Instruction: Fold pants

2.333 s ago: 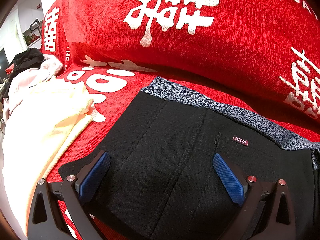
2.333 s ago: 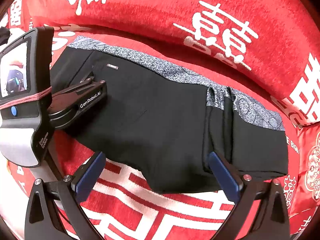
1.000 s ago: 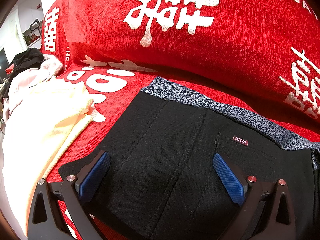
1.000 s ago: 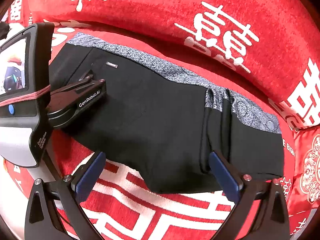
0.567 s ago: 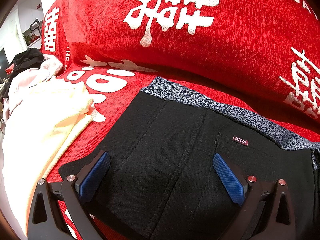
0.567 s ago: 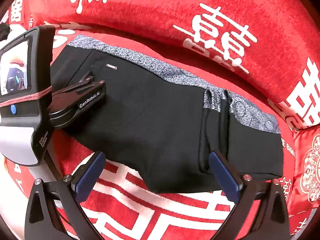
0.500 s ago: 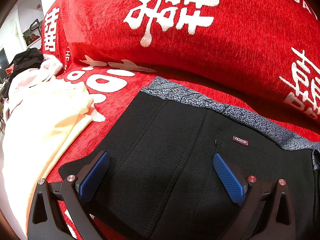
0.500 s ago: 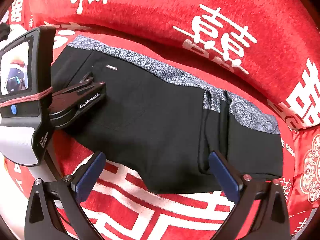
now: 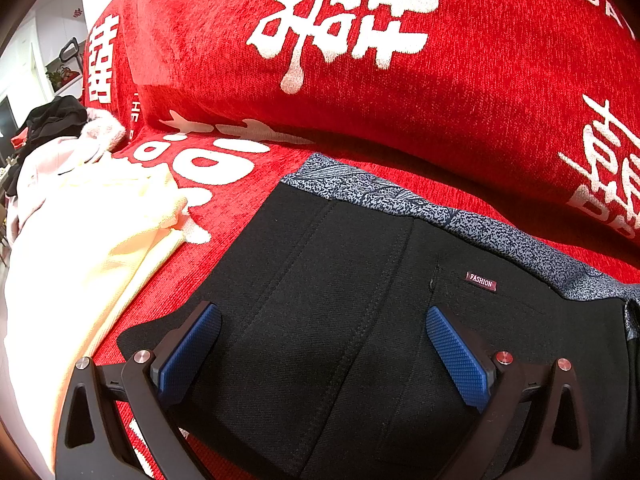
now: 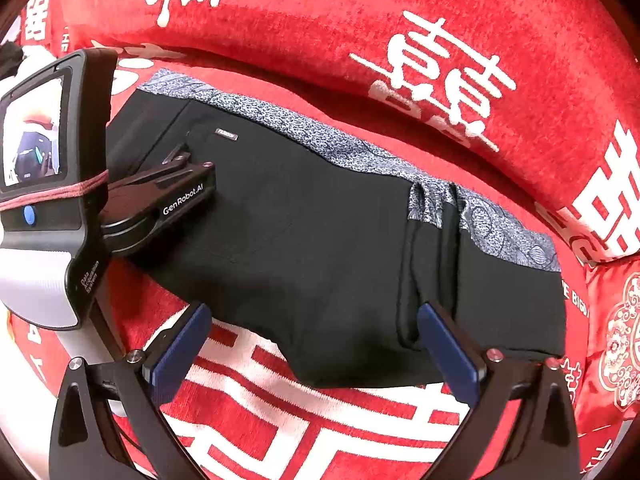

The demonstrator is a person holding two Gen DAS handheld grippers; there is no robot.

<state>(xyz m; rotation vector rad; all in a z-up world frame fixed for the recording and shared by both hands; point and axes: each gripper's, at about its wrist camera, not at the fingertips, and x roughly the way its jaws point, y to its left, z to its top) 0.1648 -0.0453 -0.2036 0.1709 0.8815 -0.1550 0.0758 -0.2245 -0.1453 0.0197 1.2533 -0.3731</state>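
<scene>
The pants (image 10: 320, 240) are laid on the sofa seat (image 10: 320, 420), before the backrest (image 9: 400, 100); a cream garment (image 9: 80, 260) is spread to their left.

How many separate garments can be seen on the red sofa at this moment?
4, possibly more hidden in the pile: the black pants in the middle, and at the left end a cream garment, a pink one and a black one.

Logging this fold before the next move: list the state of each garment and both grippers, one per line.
black pants: folded, lying flat on the red sofa cover, patterned waistband toward the backrest.
left gripper: open, over the pants, gripping nothing.
right gripper: open, at the pants' near edge, gripping nothing.
cream garment: loose, unfolded, beside the pants.
</scene>
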